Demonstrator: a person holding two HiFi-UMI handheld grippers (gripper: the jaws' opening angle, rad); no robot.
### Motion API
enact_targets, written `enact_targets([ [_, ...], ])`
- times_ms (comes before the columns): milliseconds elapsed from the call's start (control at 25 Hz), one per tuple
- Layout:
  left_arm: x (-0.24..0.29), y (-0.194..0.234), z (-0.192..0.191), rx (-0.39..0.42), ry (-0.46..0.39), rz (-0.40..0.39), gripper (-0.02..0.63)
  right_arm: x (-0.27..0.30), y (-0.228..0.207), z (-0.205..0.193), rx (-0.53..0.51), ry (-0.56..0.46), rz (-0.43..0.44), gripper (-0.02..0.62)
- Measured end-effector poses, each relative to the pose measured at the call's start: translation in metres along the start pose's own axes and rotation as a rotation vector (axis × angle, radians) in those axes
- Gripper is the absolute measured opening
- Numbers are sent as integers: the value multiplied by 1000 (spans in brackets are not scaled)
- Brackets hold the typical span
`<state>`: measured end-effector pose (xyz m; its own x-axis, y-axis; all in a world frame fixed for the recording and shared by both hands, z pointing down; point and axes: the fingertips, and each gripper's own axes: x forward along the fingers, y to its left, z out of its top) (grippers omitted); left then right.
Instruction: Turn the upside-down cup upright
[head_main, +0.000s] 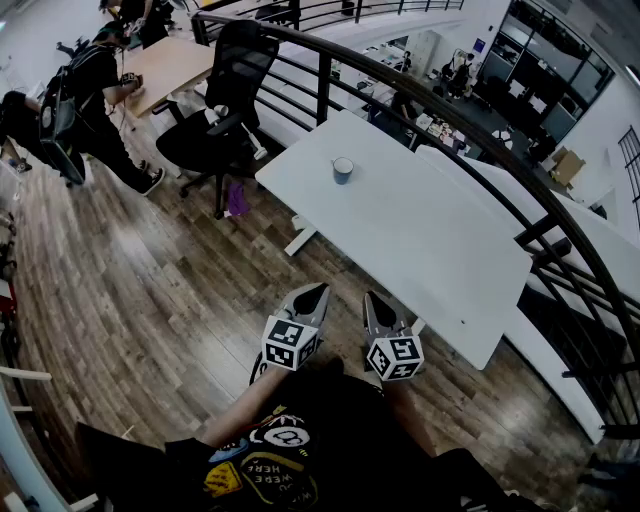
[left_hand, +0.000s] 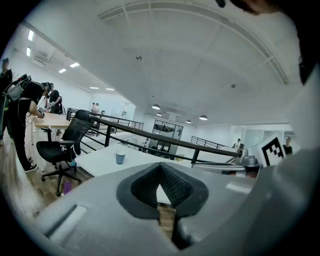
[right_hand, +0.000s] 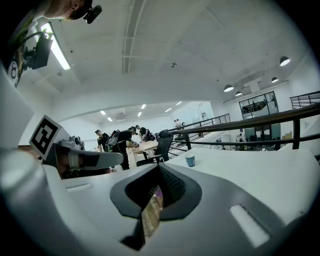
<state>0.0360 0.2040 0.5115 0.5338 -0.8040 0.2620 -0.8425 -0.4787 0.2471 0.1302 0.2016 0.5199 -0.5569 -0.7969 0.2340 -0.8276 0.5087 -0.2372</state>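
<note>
Cup (head_main: 343, 170): is standing alone on the white surface (head_main: 420, 230), toward its far left corner, with a light end facing up and a blue body below; too small to tell whether that end is the base or the mouth.
Left gripper (head_main: 318, 292): is hovering over the wooden floor (head_main: 150, 300), just short of the near edge of the surface and well apart from the cup.
Left fingers (left_hand: 177, 187): are lying together with nothing between them.
Right gripper (head_main: 371, 300): is hanging just beside the left one, pointing the same way, also well apart from the cup.
Right fingers (right_hand: 172, 186): are pressing together, holding nothing.
Marker cubes: are riding on the backs of both grippers, the left cube (head_main: 290, 343) and the right cube (head_main: 394, 357) sitting side by side close to the person's body.
Chair (head_main: 215, 110): a black office chair is standing on the floor off the left end of the surface.
Railing (head_main: 470, 130): is curving behind the surface along its far side.
Other person (head_main: 95, 95): is leaning over a wooden desk (head_main: 170, 65) at the upper left.
</note>
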Motion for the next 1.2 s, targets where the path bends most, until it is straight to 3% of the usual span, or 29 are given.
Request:
enact_targets([
  [480,-9,9,-10,-28,23,-2,3,9,10,-8,3,19,5,-3],
  [760,-12,33,-15,-66,42,-1,3,21,20,-4,91,-25,45,-2],
  [1200,-3,70,-12,-73,58,-48,3,56,28,-24,81,44,0,-2],
])
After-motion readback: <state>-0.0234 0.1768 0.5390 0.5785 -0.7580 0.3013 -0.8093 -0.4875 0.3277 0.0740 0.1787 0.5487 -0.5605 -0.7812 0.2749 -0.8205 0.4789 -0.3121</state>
